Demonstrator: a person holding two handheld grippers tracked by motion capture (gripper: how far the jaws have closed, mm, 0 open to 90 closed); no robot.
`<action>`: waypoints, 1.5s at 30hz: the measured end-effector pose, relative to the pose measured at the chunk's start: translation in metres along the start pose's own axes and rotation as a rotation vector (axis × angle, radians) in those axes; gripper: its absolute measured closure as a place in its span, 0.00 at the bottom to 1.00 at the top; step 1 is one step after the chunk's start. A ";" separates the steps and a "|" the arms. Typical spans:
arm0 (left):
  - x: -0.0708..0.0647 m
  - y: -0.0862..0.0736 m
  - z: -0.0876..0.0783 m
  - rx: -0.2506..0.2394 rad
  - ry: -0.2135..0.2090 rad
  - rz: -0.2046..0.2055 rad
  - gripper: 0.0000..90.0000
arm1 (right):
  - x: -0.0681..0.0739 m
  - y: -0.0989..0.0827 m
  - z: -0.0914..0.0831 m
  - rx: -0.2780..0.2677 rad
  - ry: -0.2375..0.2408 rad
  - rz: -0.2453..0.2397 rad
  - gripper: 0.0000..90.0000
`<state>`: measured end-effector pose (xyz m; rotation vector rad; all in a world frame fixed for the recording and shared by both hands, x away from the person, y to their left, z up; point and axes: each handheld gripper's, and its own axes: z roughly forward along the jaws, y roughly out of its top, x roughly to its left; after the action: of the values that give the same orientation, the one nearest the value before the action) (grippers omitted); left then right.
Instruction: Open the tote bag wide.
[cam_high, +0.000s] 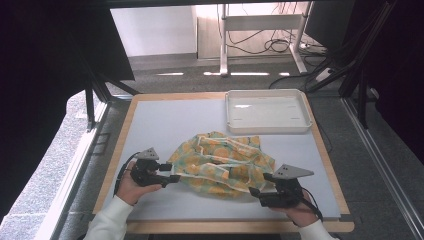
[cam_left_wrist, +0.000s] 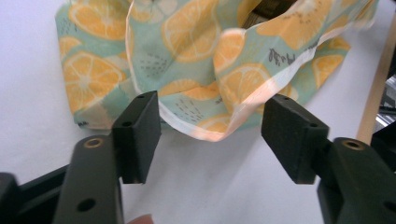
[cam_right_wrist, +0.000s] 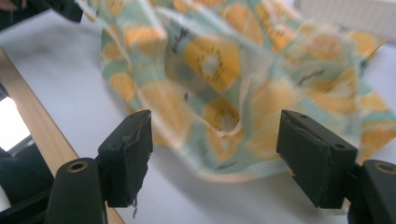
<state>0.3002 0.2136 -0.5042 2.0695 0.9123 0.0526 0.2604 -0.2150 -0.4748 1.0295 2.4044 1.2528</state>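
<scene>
A crumpled cloth (cam_high: 222, 162), teal with orange slices printed on it, lies in a heap in the middle of the pale mat (cam_high: 160, 125). My left gripper (cam_high: 174, 178) is at the cloth's left edge with its jaws apart. In the left gripper view, the cloth's (cam_left_wrist: 187, 51) white hem hangs just beyond the left gripper (cam_left_wrist: 210, 135), touching neither pad. My right gripper (cam_high: 253, 191) sits at the cloth's front right corner, also open. In the right gripper view, the blurred cloth (cam_right_wrist: 210, 60) lies past the right gripper (cam_right_wrist: 215, 149), free of its pads.
A white tray (cam_high: 266, 129) stands at the back right of the mat, just beyond the cloth. The table's wooden edge (cam_high: 225, 226) runs along the front, close to both hands. Bare mat lies to the left and in front of the cloth.
</scene>
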 end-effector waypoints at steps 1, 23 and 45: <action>-0.001 0.001 -0.002 -0.007 -0.003 0.004 0.39 | -0.001 0.002 -0.003 -0.013 0.000 0.003 0.29; -0.010 0.054 -0.007 -0.099 0.016 0.044 0.44 | -0.023 0.065 0.017 -0.009 -0.034 0.020 0.42; -0.005 0.062 0.021 -0.092 0.007 0.012 0.68 | -0.025 0.072 0.042 0.004 0.025 0.009 0.95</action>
<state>0.3401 0.1730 -0.4721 1.9910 0.8858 0.1061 0.3335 -0.1780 -0.4460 1.0322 2.4241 1.2720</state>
